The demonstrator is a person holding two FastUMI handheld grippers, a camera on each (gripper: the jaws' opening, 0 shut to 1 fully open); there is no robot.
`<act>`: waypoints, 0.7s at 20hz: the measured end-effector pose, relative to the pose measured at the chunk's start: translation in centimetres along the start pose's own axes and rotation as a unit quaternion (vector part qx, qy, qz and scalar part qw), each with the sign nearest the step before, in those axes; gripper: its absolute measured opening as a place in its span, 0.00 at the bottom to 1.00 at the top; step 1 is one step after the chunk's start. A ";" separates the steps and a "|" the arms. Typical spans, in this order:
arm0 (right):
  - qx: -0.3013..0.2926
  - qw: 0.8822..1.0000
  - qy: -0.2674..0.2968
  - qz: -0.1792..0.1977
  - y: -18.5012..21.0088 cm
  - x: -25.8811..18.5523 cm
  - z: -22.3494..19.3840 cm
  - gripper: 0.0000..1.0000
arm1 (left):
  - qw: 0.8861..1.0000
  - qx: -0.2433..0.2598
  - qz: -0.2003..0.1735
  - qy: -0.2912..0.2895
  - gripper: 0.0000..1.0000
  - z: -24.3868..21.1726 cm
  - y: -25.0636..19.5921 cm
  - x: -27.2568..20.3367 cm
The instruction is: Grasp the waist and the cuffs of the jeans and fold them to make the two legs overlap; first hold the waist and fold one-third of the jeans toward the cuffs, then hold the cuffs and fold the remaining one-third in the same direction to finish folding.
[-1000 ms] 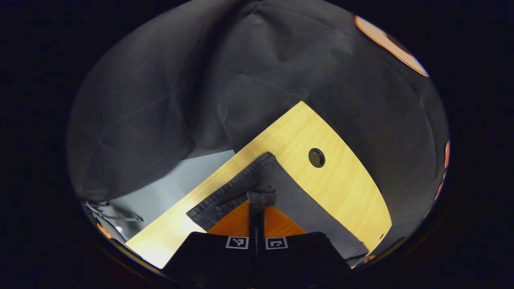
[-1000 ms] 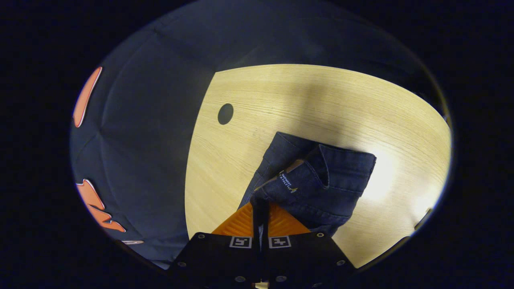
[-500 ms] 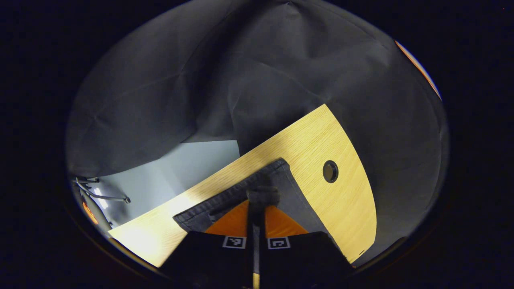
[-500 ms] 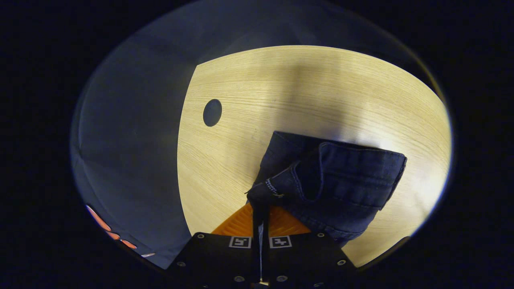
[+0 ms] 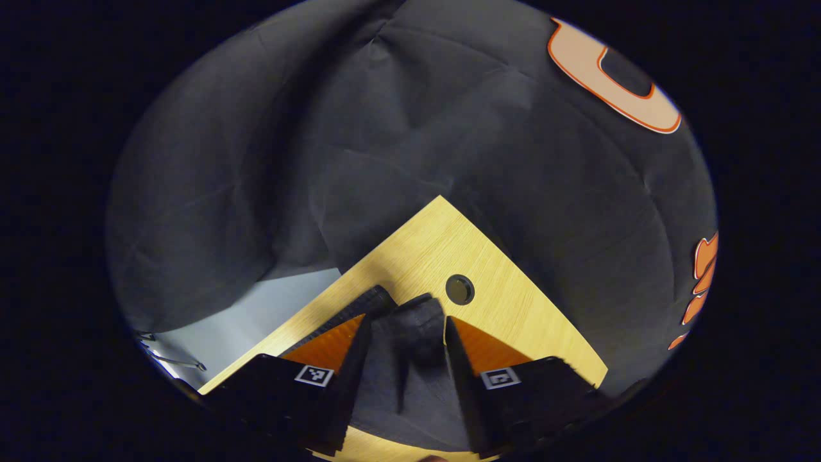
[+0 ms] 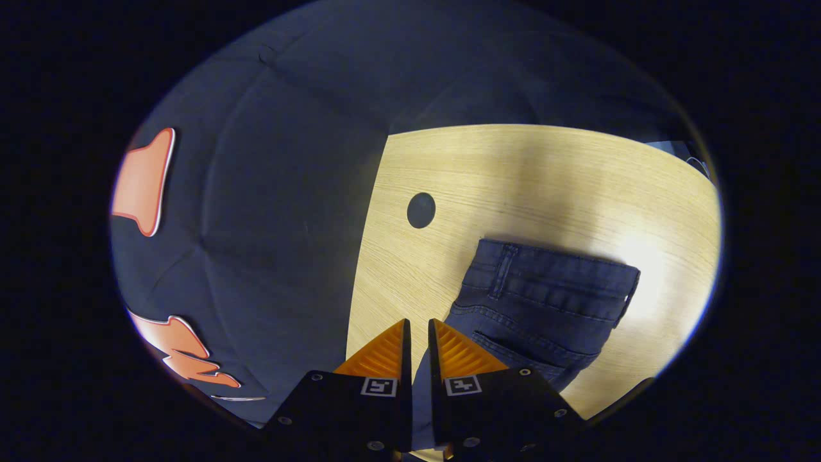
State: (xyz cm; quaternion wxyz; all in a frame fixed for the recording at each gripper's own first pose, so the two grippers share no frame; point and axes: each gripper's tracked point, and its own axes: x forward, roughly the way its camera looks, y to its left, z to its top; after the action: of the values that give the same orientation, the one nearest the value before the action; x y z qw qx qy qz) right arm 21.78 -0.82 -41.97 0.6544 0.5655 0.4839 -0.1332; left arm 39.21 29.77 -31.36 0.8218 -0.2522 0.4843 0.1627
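The left gripper (image 5: 401, 337) has its fingers wide apart, with a fold of the jeans (image 5: 410, 359) lying loose between them. The right gripper (image 6: 417, 343) has its fingers almost together with a thin gap, holding nothing; the folded jeans (image 6: 545, 301) lie on the bench (image 6: 513, 173) just right of them. The fold seems released, so next I would lift both grippers clear and check the edges.

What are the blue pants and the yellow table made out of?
The jeans look like dark blue denim: stitched seams, a belt loop and a pocket edge show, with a matte woven surface. The table looks like pale wood or a wood-look laminate, since fine straight grain lines run across it; its smooth sheen leaves that open.
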 end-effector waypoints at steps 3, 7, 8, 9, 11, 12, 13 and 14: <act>-0.047 0.998 -0.013 -0.041 -3.3 -1.2 0.0 0.21 | 1.000 0.006 0.015 -0.022 0.88 0.8 0.2 -1.5; -0.091 0.994 -0.001 -0.063 -6.6 -2.2 -2.0 0.63 | 0.998 0.027 -0.028 -0.052 0.91 0.6 -1.3 -3.3; -0.101 0.992 0.001 -0.071 -7.7 -2.3 -2.5 0.55 | 0.996 0.050 -0.031 -0.060 0.94 0.0 -1.8 -3.4; -0.108 0.991 0.005 -0.081 -8.8 -2.1 -3.0 0.71 | 0.994 0.078 -0.029 -0.071 0.95 -0.5 -2.0 -3.9; -0.117 0.988 0.011 -0.104 -11.0 -2.1 -3.8 0.86 | 0.984 0.136 -0.041 -0.104 0.96 -1.1 -3.4 -5.0; -0.118 0.987 0.012 -0.111 -11.8 -2.2 -4.0 0.90 | 0.978 0.161 -0.053 -0.121 0.96 -1.7 -4.0 -4.7; -0.117 0.986 0.013 -0.113 -12.2 -2.1 -4.2 0.92 | 0.970 0.184 -0.064 -0.144 0.96 -1.7 -4.7 -5.3; -0.117 0.987 0.011 -0.114 -12.6 -2.1 -4.2 0.94 | 0.961 0.203 -0.069 -0.173 0.96 -1.6 -5.0 -6.3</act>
State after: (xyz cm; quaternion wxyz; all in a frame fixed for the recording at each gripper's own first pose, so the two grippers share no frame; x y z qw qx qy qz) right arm 9.66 -2.03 -47.60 0.6911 0.4280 0.5646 -0.1429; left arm 37.57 24.60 -25.16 0.9363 -0.0806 0.3390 0.0444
